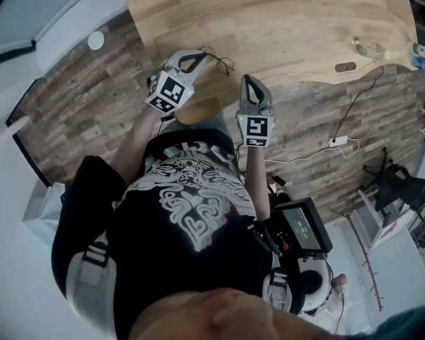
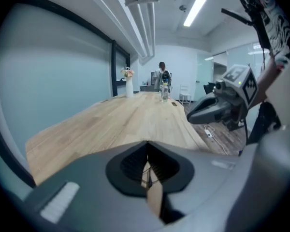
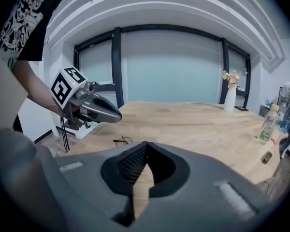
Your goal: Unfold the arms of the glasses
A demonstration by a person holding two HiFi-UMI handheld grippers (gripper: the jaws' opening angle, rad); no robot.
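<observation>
Long wooden table [image 1: 283,20], plank floor [image 1: 78,98], glass walls [image 3: 169,66]; glasses [image 3: 122,140] near table edge.

The head view looks steeply down from above the person [image 1: 191,211], with the tabletop [image 1: 283,27] across the upper frame. Each gripper view sits low and close behind its own jaws. The left gripper view faces down the tabletop's length, the right gripper [image 2: 191,116] at frame right. The right gripper view faces across it, the left gripper [image 3: 117,116] at frame left.
</observation>
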